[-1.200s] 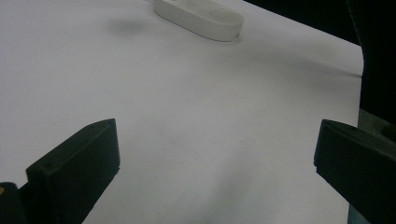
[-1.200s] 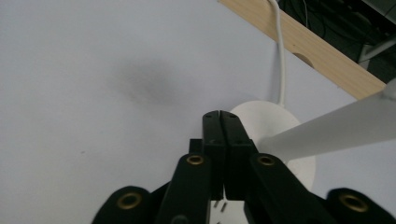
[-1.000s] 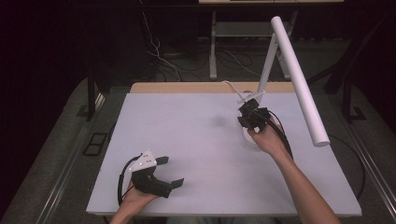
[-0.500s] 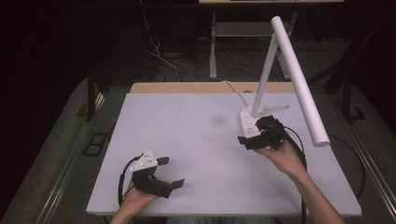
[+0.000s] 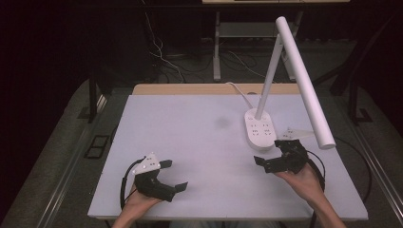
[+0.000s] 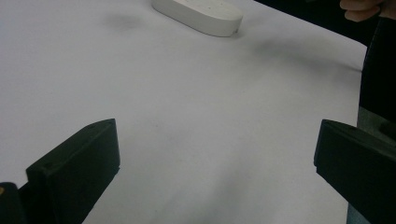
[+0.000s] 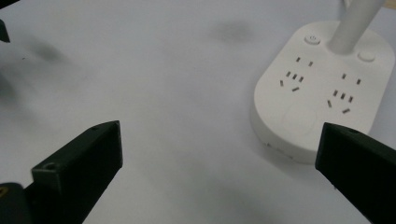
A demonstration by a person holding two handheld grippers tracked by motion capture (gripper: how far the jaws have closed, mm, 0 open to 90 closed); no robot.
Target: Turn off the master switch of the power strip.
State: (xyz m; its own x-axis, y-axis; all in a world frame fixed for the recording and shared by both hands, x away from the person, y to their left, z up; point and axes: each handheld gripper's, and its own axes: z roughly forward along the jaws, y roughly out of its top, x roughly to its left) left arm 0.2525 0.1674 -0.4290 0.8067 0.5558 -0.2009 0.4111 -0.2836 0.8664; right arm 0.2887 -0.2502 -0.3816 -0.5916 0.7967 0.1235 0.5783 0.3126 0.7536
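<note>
A white desk lamp stands at the table's right, its oval socket base (image 5: pixel 260 129) carrying a slanted stem and a long tube head (image 5: pixel 304 80). My right gripper (image 5: pixel 271 152) hovers just in front of the base, on the near side. Its jaws have just been opening and stand wide with nothing between them. In the right gripper view the base (image 7: pixel 322 93) lies ahead to the right of the right gripper (image 7: pixel 219 158). My left gripper (image 5: pixel 177 175) rests open near the front left edge. In the left gripper view, bare tabletop lies between the left gripper's (image 6: pixel 217 158) jaws.
The white table (image 5: pixel 190 128) has a wooden strip along its far edge. The lamp's cord (image 5: pixel 237 90) runs off the back. The lamp head overhangs the right side above my right hand. Dark floor, cables and a stand's legs (image 5: pixel 216 57) lie beyond the table.
My right gripper drew back from the lamp base toward the near edge and slightly right, and its jaws went from nearly shut to wide open. The left gripper stayed put.
</note>
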